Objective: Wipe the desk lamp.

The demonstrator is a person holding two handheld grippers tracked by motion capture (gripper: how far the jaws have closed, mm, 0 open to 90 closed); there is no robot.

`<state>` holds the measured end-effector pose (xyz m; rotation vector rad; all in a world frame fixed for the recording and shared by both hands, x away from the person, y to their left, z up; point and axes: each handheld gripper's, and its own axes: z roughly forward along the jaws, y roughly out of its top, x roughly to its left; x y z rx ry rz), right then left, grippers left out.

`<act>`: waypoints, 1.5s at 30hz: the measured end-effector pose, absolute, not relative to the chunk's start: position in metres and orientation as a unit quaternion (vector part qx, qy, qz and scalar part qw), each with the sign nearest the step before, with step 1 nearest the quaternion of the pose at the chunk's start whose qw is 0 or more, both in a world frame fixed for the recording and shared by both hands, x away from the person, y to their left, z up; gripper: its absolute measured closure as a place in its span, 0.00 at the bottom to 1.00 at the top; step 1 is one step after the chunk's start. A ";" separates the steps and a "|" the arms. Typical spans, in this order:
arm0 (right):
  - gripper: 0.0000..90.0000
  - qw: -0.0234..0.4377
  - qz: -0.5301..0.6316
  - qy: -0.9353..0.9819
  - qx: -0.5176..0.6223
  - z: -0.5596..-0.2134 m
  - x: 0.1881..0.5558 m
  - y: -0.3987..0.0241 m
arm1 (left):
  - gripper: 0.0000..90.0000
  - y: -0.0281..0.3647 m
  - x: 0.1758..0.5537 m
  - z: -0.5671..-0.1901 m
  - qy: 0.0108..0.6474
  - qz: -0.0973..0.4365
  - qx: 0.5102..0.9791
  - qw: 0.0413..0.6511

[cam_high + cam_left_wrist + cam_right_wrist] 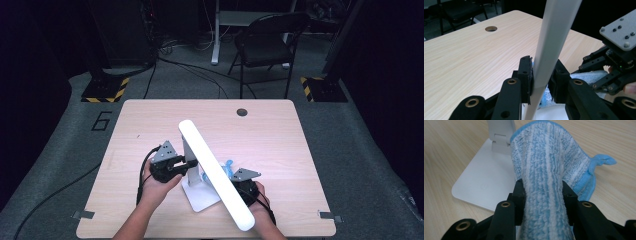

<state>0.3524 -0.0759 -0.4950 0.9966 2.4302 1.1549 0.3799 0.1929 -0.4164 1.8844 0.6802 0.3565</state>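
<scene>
1. So the main thing here is a white desk lamp (212,172) standing near the front middle of the table (280,130). The high view gives you the whole shape: flat white base (200,199), an upright post (187,150), and a long white light bar slanting from upper left down toward the person's right hand.
2. The left gripper (541,75) is clamped on the lamp. You only really get that from the left gripper view, where the two black jaws squeeze the white post from both sides. From above, the left gripper (181,165) just looks like it's pressed up against the post.
3. The right gripper (544,192) is holding a blue and white striped cloth (549,167). The right gripper view shows the fuzzy cloth bunched between the jaws, draping out onto the table just beside the lamp base (481,185), with a blue hemmed edge and a little blue loop off to one side.
4. In the high view, the light bar covers most of that; you see a scrap of blue cloth (227,166) and the right gripper (245,187) with its grey plate peeking out.
5. The left gripper view also catches the right gripper (614,62) farther off with the cloth (586,76) under it.
6. Background stuff, high view only: a round hole (242,112) near the table's far edge and a black folding chair (267,42) behind.
</scene>
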 end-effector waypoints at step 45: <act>0.72 0.165 0.377 0.821 0.396 -0.501 0.373 -0.096 | 0.65 0.186 0.390 -0.416 0.253 0.080 0.813 0.518</act>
